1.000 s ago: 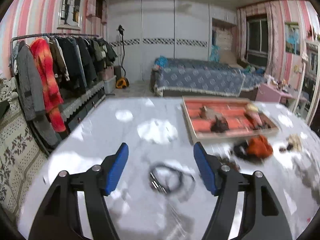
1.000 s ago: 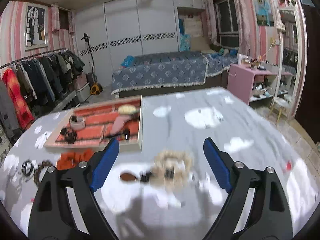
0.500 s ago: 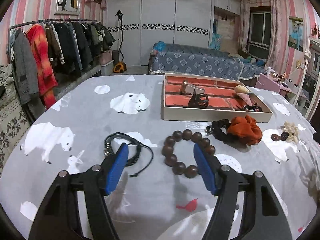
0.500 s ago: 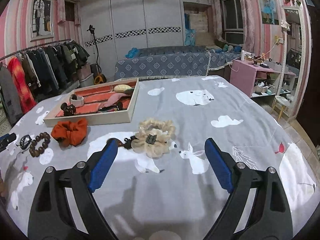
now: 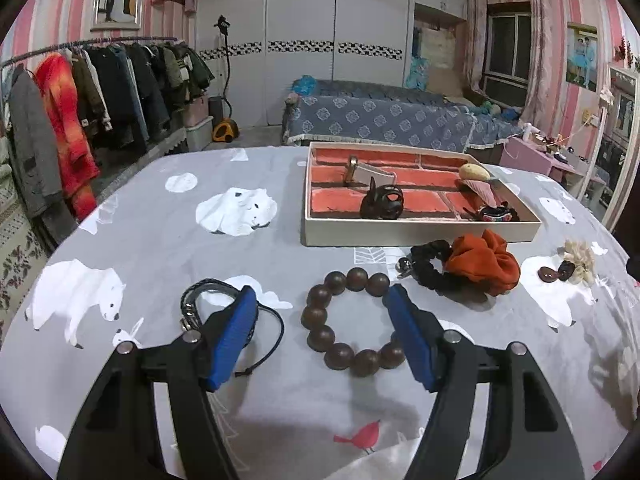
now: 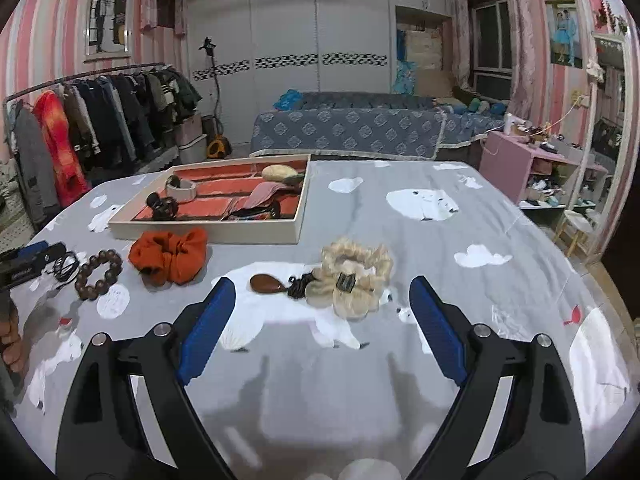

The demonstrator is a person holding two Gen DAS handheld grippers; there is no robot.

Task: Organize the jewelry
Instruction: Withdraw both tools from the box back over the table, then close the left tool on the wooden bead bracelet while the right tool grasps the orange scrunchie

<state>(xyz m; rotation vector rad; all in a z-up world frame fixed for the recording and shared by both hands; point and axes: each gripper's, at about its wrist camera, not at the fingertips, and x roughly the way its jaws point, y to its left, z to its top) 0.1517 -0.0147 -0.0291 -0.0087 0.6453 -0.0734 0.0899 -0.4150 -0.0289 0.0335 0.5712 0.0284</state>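
In the left wrist view my left gripper (image 5: 321, 294) is open just above the cloth. A brown bead bracelet (image 5: 336, 354) lies between its blue pads, the right pad covering the ring's right side. A black cord bracelet (image 5: 204, 288) lies beside and under the left pad. Beyond are a black hair tie (image 5: 428, 264), an orange scrunchie (image 5: 484, 262) and the cream tray (image 5: 420, 232) with orange compartments holding several pieces. My right gripper (image 6: 322, 283) is open and empty, just short of a cream scrunchie (image 6: 352, 276) and a brown oval clip (image 6: 266, 283).
The table wears a grey cloth with white bears (image 6: 424, 204). The right wrist view shows the left gripper (image 6: 28, 260) and a hand (image 6: 10, 340) at the far left. A clothes rack (image 5: 80, 92) stands left, a bed (image 5: 380, 120) behind, a pink desk (image 6: 516, 156) right.
The left gripper has shifted right and come lower: the black cord bracelet was between its fingers, now the bead bracelet is. The right gripper has sunk slightly, still facing the cream scrunchie.
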